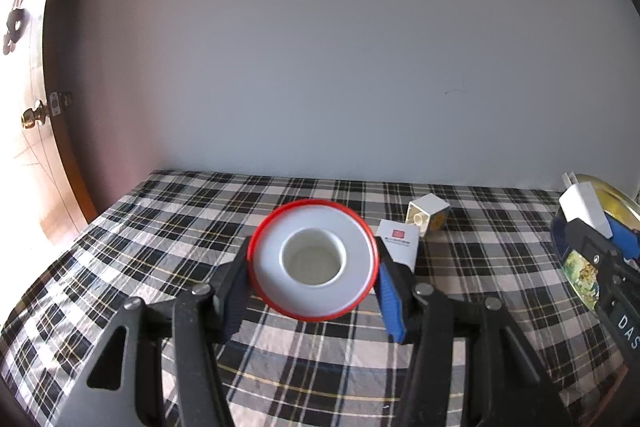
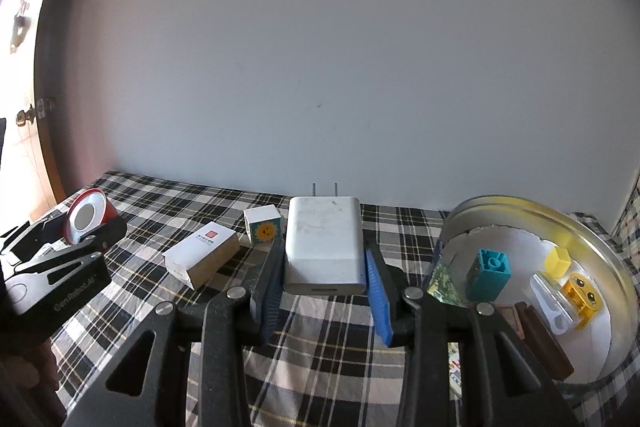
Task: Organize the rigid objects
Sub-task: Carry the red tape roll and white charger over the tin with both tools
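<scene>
While clamped, charger [image 2: 325, 247] fills right gripper [image 2: 324, 291].

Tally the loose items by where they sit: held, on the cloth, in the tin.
Held in grippers: 2, the red-rimmed tape roll and the white charger.
On the cloth: 2, the white box and the sun cube.
In the tin: at least 5.
Total: at least 9.
</scene>
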Action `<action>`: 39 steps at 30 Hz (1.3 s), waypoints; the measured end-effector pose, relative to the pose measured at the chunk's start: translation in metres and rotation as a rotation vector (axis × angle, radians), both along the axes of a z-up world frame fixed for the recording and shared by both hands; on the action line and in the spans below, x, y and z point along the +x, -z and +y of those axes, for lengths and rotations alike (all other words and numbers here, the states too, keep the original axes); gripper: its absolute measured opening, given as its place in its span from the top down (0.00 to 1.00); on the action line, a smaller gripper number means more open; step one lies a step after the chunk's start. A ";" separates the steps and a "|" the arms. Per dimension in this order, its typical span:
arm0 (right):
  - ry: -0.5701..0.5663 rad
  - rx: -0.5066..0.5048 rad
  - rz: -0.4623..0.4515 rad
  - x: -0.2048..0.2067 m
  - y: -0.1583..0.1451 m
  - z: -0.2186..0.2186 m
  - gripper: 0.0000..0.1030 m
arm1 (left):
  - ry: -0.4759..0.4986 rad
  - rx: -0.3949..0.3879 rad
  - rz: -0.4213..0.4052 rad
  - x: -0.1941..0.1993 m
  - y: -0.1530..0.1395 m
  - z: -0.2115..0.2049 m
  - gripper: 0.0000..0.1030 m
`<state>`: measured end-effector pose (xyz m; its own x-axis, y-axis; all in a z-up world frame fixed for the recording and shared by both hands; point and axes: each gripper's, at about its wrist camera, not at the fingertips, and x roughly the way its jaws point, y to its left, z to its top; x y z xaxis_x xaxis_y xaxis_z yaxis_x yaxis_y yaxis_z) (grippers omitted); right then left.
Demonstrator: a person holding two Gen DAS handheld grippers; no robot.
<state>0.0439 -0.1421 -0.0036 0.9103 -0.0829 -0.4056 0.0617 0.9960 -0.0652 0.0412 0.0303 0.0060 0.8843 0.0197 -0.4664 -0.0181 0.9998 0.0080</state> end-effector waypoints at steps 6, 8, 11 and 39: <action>0.000 -0.002 -0.005 -0.006 -0.001 -0.003 0.61 | 0.023 -0.005 -0.003 -0.007 -0.001 -0.011 0.48; 0.002 0.000 -0.013 -0.007 -0.002 -0.003 0.61 | 0.029 0.003 -0.007 -0.010 -0.001 -0.016 0.48; 0.002 -0.002 -0.018 -0.010 -0.004 -0.005 0.61 | 0.033 0.001 -0.007 -0.014 -0.001 -0.019 0.47; 0.041 -0.086 -0.093 -0.052 -0.016 -0.053 0.61 | 0.099 -0.041 -0.013 -0.031 -0.007 -0.094 0.48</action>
